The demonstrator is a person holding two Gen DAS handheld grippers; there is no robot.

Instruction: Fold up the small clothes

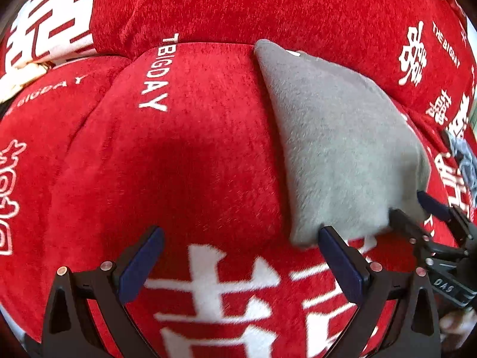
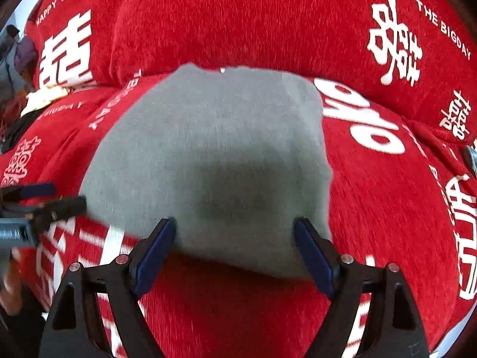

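You have one grey cloth [image 2: 208, 149] in front of you, at twelve o'clock from the right gripper [image 2: 235, 247]. You hold two grippers; the left gripper [image 1: 241, 256] is the second. One red cover [image 1: 179, 164] with white letters lies under all.

Both wrist views look steeply down, close over red printed plush cover [image 1: 184, 149]. Shared: folded grey fleece garment [image 1: 342, 149], beyond right fingers [image 2: 156, 250], beside left fingers [image 1: 342, 264].

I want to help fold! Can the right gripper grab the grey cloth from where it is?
Probably yes. The right gripper is open right over the near edge of the grey cloth, and nothing lies between them.
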